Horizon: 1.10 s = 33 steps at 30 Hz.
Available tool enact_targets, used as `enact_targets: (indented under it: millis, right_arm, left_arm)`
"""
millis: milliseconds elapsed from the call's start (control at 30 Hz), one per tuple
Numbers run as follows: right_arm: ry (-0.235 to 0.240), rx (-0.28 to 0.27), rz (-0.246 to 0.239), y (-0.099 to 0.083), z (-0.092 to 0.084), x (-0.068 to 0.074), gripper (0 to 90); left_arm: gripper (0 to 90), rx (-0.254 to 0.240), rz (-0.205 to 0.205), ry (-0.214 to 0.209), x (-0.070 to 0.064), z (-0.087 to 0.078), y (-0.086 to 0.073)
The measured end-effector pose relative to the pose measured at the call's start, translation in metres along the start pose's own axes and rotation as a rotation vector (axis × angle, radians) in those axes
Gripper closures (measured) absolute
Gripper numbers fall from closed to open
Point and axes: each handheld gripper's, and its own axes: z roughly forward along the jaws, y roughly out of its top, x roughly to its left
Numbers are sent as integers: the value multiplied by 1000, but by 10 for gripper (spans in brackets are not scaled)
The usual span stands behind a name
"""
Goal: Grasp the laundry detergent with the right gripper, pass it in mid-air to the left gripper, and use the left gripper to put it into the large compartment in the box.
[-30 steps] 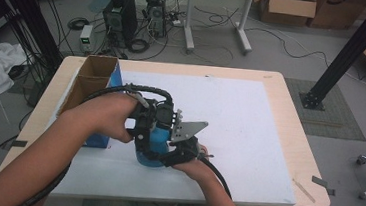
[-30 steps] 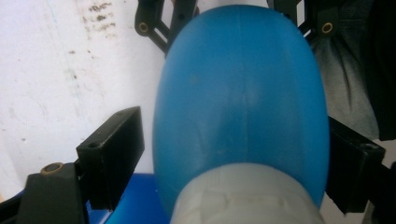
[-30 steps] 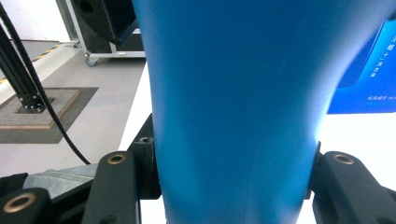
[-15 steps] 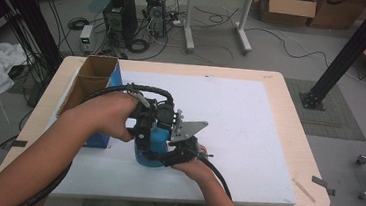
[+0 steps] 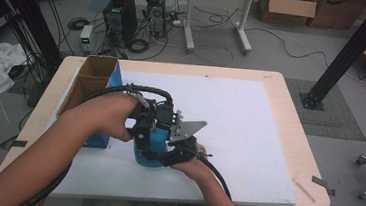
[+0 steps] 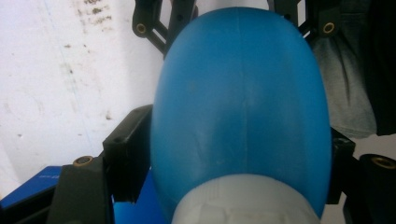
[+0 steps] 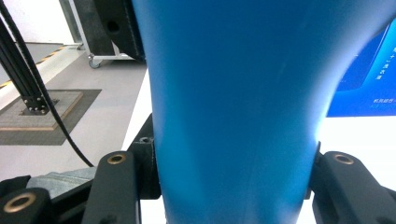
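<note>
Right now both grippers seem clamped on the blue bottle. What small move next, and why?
Probably hold the body steady with the right gripper and twist the left gripper slightly. The left fingers sit by the blue bottle's white cap end, the right ones grip its body, and it stands on the white mat, so loosening the cap looks likely.

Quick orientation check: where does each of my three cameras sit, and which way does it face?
High view: above the person's side, looking forward and down on the table; both forearms, left gripper and right gripper meet on the blue bottle.
Left gripper view: rides the left gripper, jaws flanking the bottle's body.
Right gripper view: rides the right gripper, looking toward the floor and blue box.
All share the bottle.
</note>
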Motion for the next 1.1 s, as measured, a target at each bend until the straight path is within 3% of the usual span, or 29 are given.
enact_targets:
  millis: [167,567,800,933,967,1100]
  right_arm:
    - [-4,-8,-3,1,0,0,451]
    - [-12,-8,-16,3,-3,1,436]
    - [-20,29,-22,6,-5,2,428]
    - [-35,-6,-34,5,-8,-1,421]
    - [-23,-20,-8,6,-9,1,415]
    - [-22,-25,-6,7,-11,1,364]
  left_arm:
    - [379,-7,15,2,-2,-1,2]
    - [390,31,2,10,-4,-5,9]
    - [390,49,2,8,-2,-6,13]
    - [391,47,-1,9,-1,-7,13]
    - [391,48,-5,8,-1,-6,13]
    - [390,58,-13,6,1,-4,12]
